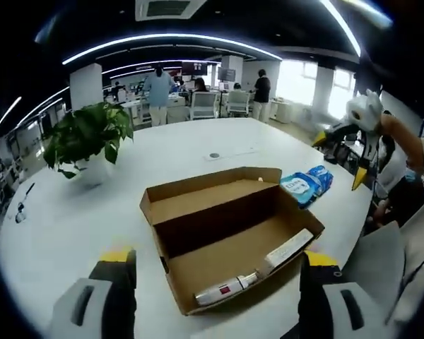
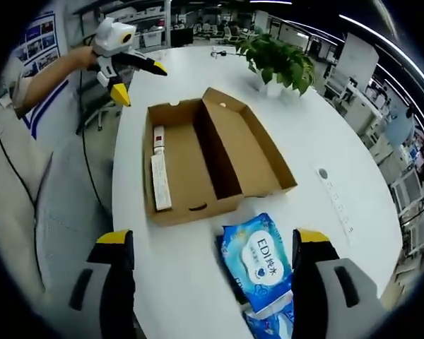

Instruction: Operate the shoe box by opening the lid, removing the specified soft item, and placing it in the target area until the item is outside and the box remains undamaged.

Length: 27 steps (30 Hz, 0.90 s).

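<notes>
The shoe box [image 2: 212, 159] lies lid-open mid-tabletop [image 2: 339, 141], the soft blue pack [image 2: 263, 265] apparently already out beside its end, between the right gripper [image 2: 212, 272]'s wide, empty fingers; the left gripper [image 1: 215, 279] likewise gapes empty.

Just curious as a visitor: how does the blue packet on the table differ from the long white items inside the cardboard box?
The blue packet is wide, soft-looking and printed blue; the white tube and white strip are narrow and pale. The packet lies outside the cardboard box, on the table; the tube and strip lie inside, along one wall. All lie flat, held by no gripper.
</notes>
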Each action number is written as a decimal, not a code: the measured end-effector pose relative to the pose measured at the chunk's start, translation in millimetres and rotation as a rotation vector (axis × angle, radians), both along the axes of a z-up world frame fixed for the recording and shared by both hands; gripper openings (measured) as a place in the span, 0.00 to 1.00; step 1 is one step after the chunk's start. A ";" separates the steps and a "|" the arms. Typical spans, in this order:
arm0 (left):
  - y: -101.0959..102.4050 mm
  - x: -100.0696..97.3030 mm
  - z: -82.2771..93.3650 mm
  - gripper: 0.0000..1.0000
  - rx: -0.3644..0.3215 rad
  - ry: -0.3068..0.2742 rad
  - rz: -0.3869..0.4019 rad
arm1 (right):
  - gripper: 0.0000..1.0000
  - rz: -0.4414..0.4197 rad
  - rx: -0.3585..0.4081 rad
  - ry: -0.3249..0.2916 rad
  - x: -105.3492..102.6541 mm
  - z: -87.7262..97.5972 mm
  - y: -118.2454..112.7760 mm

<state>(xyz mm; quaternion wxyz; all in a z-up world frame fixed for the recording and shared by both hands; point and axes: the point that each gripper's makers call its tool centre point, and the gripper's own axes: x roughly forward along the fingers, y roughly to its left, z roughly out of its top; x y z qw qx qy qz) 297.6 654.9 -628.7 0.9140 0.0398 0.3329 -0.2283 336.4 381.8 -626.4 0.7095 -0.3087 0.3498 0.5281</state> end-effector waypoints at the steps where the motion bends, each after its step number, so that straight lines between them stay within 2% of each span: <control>1: 3.1 -1.6 -4.5 0.98 0.000 0.010 0.008 | 0.87 0.015 -0.001 0.004 0.2 -2.9 3.7; 4: 9.7 -4.2 -12.9 0.98 -0.010 0.023 0.031 | 0.86 0.040 -0.007 0.013 2.1 -11.1 12.7; 9: 20.1 -5.5 -25.0 0.91 -0.011 0.042 0.070 | 0.84 0.083 -0.020 0.027 1.3 -23.7 26.0; 19: 36.0 -5.3 -53.3 0.66 -0.052 0.112 0.155 | 0.80 0.174 -0.062 0.042 -4.3 -50.6 47.2; 27: 45.2 -10.0 -70.8 0.52 -0.034 0.149 0.193 | 0.76 0.228 -0.082 0.031 -3.3 -69.1 62.8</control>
